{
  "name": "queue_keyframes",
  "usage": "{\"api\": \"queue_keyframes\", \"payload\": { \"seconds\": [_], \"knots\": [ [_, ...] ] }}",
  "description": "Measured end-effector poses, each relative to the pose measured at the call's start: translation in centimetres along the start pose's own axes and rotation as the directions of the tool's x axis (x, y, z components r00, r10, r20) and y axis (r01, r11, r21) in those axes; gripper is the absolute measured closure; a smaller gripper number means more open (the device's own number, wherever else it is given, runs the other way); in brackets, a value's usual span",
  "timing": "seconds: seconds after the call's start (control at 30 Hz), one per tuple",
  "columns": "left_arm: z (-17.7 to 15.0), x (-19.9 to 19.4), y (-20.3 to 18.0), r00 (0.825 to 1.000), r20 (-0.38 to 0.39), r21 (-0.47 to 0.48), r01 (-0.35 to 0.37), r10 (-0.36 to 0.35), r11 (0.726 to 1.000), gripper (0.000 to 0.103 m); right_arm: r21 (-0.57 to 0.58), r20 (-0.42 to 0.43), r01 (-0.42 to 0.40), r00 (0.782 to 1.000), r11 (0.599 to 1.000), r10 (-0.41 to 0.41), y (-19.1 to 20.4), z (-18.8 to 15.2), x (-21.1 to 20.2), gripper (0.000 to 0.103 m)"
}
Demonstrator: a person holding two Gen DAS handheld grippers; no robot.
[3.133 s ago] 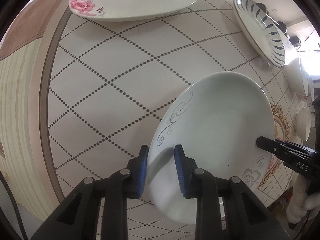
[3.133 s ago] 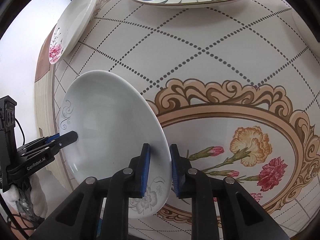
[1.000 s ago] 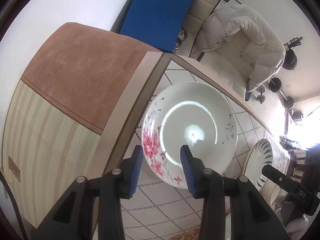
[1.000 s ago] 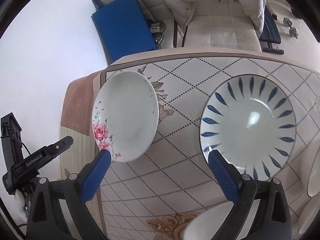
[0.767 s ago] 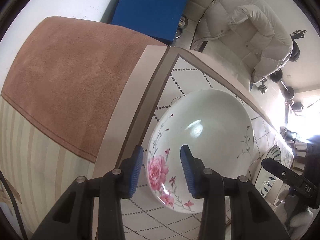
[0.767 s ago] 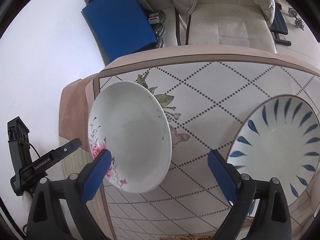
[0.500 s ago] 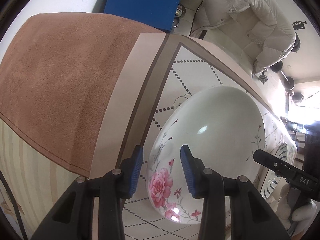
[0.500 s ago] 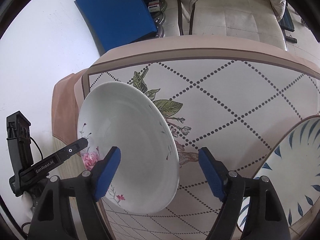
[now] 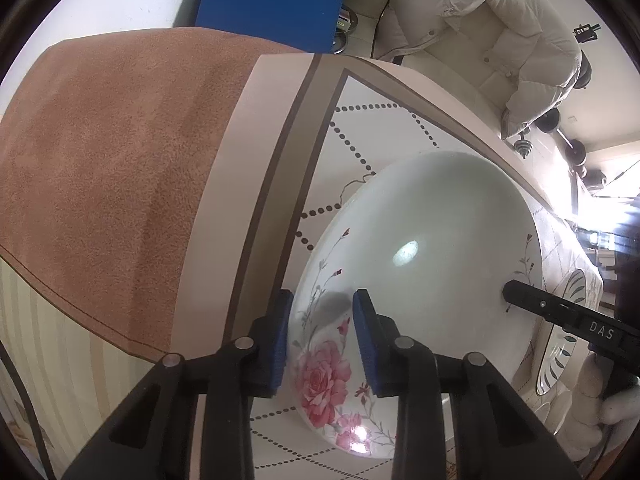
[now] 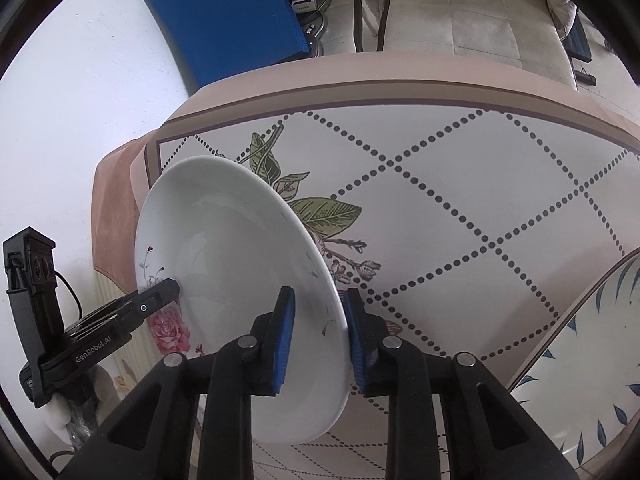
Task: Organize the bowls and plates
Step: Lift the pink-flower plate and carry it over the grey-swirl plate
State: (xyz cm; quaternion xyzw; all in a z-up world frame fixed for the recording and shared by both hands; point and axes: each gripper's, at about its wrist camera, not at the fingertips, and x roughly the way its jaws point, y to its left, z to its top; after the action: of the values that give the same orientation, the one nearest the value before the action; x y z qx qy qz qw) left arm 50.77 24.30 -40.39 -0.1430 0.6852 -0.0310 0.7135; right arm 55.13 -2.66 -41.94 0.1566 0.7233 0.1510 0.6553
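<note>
A white plate with pink roses [image 9: 420,272] sits on the table near its far left corner; it also shows in the right wrist view [image 10: 232,280]. My left gripper [image 9: 322,340] is open, its blue pads straddling the plate's rose-side rim without pinching it. My right gripper [image 10: 316,340] is open too, its pads on either side of the opposite rim. Each gripper shows in the other's view, the right one [image 9: 568,320] and the left one [image 10: 120,320]. A blue-leaf plate [image 10: 592,360] lies at the right.
The patterned tablecloth [image 10: 460,208] hangs over the table edge [image 9: 120,184] just left of the plate. A blue mat [image 10: 228,12], a cream sofa with a puffy jacket [image 9: 480,28] and dumbbells stand beyond the table.
Both grippers have moved in on the rose plate from either side. The right gripper's jaws have narrowed from wide open to a small gap around the rim. The swirl plate held earlier is out of view.
</note>
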Motion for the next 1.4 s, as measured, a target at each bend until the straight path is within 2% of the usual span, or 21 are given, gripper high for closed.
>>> {"api": "queue_keyframes", "payload": {
  "seconds": [0.33,0.57,0.77,1.07,1.4],
  "knots": [
    [-1.4,-1.3,0.6,1.000,0.026,-0.017,0.015,-0.014,1.000,0.081,0.011,0.029,-0.021,0.999,1.000,0.020,-0.8,-0.8,-0.5,0.085],
    [-2.4,-3.5,-0.7,0.998,0.064,0.014,0.011,-0.012,1.000,0.081,0.012,0.031,-0.024,0.999,1.000,0.024,-1.0,-2.1,-0.8,0.085],
    [-3.4,-4.8,-2.2,0.997,0.081,0.036,0.013,-0.016,0.999,0.081,0.033,0.059,-0.059,0.997,0.998,0.057,-2.2,-3.5,-2.2,0.086],
    [-5.7,-7.3,-7.2,0.994,0.104,0.107,0.033,-0.044,0.994,0.081,0.044,0.123,-0.092,0.989,0.995,0.086,-4.5,-6.8,-7.5,0.087],
    [-10.9,-9.3,-14.6,0.991,0.114,0.212,0.039,-0.064,0.977,0.081,0.084,0.178,-0.117,0.979,0.990,0.100,-9.4,-13.4,-13.3,0.087]
  ]
}}
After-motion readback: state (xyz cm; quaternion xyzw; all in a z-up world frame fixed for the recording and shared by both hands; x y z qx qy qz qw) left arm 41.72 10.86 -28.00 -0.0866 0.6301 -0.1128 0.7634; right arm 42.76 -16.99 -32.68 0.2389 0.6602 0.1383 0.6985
